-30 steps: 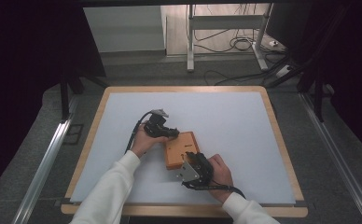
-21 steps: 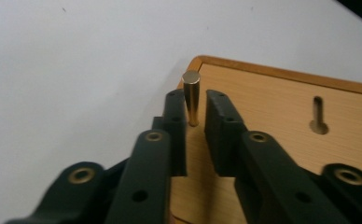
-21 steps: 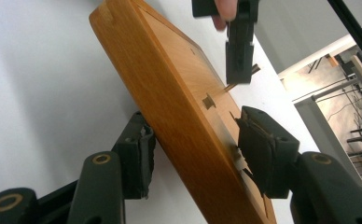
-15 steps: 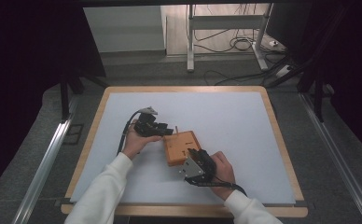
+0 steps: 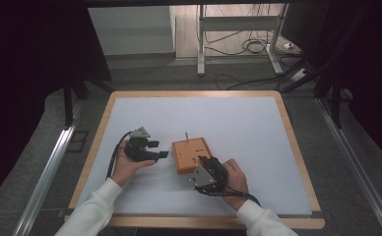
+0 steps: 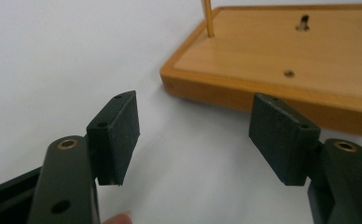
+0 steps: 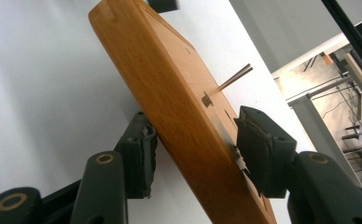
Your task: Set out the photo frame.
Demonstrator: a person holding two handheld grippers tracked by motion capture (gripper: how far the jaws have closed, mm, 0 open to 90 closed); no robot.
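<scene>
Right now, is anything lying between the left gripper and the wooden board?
Nothing visible: bare white table separates the open left gripper from the wooden board. The right gripper holds the board's near edge.

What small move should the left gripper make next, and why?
Probably draw a little further away from the board and wait. The left gripper has just been opening and has nothing between its fingers, while a thin peg stands upright in the board's corner and the right gripper clamps the board's near edge.
</scene>
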